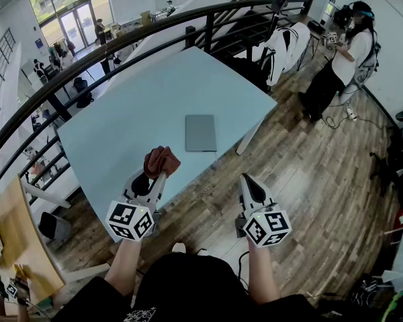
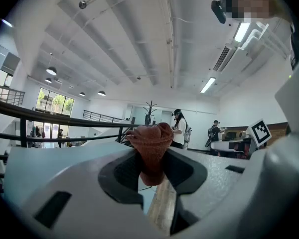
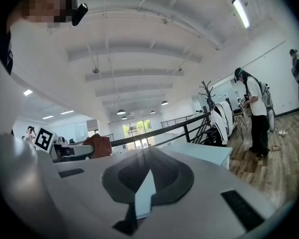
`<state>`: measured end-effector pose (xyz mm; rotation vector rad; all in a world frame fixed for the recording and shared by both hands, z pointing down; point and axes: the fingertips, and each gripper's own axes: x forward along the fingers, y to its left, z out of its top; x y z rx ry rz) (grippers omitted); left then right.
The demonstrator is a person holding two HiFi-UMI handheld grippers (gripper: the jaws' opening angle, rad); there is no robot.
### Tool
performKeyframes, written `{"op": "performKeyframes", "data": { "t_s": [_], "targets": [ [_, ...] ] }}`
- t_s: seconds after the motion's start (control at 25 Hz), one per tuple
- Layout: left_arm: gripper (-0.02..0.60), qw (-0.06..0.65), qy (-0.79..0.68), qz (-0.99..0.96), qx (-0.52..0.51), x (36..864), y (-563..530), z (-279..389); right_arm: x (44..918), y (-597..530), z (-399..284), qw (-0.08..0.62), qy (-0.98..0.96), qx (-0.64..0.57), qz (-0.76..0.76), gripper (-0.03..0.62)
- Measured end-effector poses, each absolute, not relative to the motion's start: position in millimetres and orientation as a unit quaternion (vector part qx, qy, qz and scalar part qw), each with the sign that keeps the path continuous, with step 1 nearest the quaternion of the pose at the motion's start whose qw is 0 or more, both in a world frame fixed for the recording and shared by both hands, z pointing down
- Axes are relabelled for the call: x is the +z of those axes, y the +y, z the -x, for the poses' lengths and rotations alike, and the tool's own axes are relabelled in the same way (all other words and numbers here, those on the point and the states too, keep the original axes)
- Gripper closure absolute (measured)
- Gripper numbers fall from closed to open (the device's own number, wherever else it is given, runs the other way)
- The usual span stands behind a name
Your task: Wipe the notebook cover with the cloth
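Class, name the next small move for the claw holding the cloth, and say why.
Probably carry the left claw forward and down onto the notebook: it grips the cloth near the table's near edge, while the notebook lies farther in, untouched.

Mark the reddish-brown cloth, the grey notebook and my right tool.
Reddish-brown crumpled cloth [image 1: 160,161]: head view, middle of the bunch.
Flat grey notebook [image 1: 200,133]: head view, centre of cover.
Right tool [image 1: 248,178]: head view, between its tips.

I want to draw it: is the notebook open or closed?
Closed: the notebook lies flat on the table, only its grey cover showing.
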<state>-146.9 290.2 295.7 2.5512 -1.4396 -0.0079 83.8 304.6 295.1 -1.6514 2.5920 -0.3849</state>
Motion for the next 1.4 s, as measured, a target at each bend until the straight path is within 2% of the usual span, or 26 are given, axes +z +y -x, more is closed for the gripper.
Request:
{"op": "performKeyframes", "data": {
  "t_s": [0.88, 1.4],
  "targets": [
    [0.454, 0.093, -0.470, -0.878, 0.000, 291.1, 314.7, 160.7, 286.0, 335.8, -66.5, 0.047, 0.830, -0.128, 0.541, 0.588],
    [0.457, 0.103, -0.448, -0.888, -0.002, 296.5, 297.1, 201.5, 283.4, 324.7, -23.6, 0.031, 0.825, -0.119, 0.552, 0.588]
  ]
}}
